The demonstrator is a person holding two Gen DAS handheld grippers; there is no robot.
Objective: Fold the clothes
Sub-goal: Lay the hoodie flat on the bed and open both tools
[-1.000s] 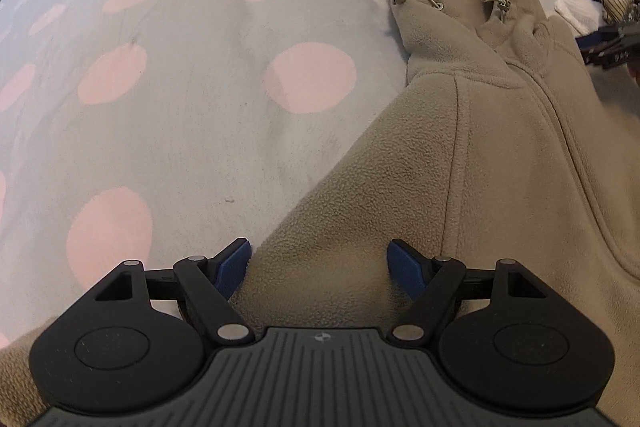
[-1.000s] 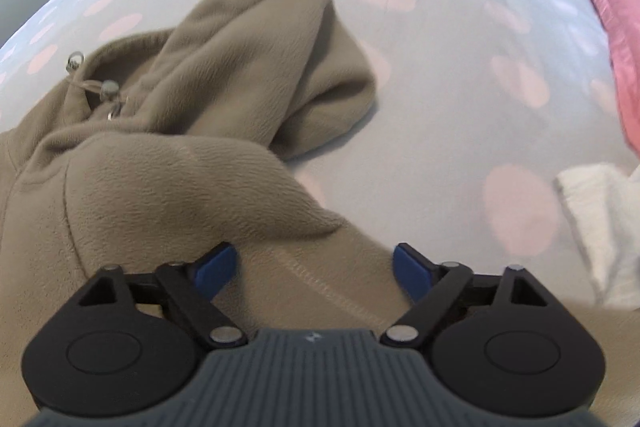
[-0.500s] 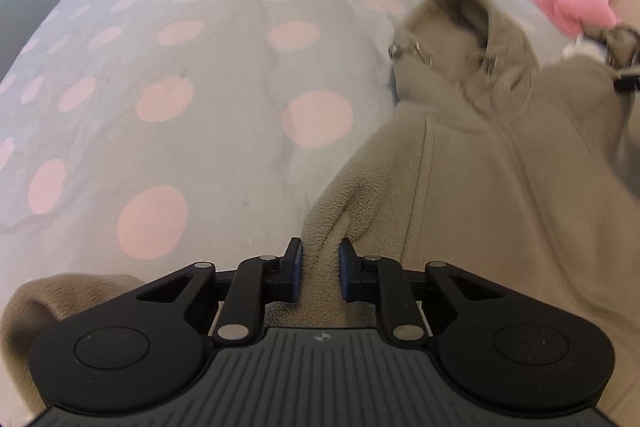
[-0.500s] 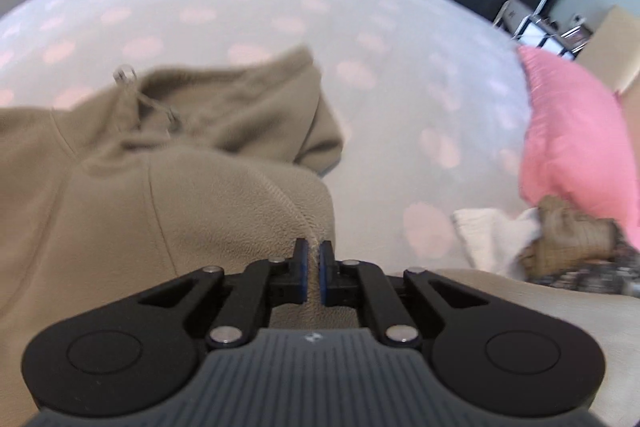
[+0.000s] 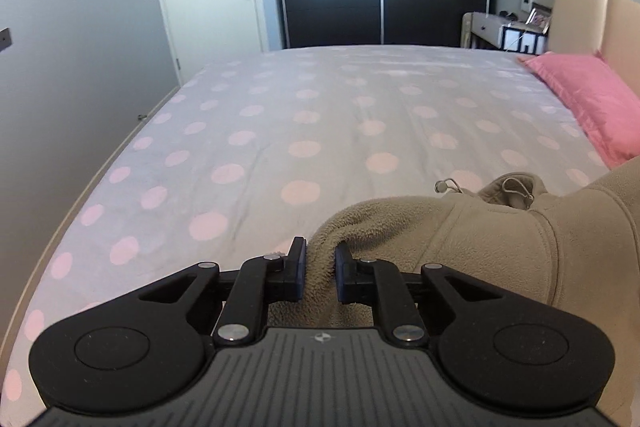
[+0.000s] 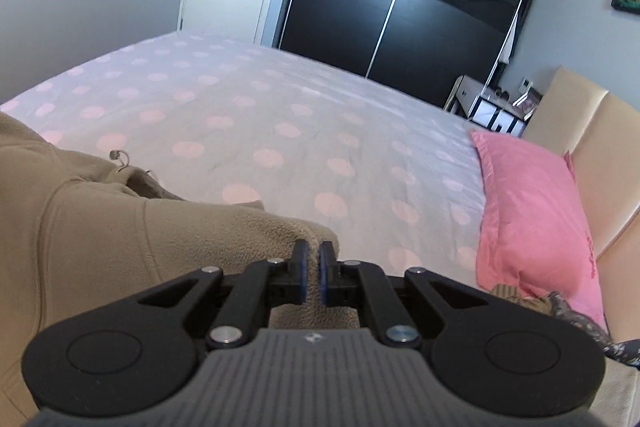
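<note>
Both tongs are clenched on the tan fleece hoodie (image 5: 500, 247): left gripper (image 5: 321, 267) and right gripper (image 6: 310, 273) each pinch a fold, hood ahead, above the polka-dot bedspread (image 5: 320, 115).

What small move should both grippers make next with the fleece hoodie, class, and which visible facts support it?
Probably carry the fleece hoodie forward and lay it flat on the polka-dot bedspread. The left gripper and right gripper are each shut on a bunched edge, the garment hangs raised between them, and its hood with drawcords trails ahead toward open bed.
</note>
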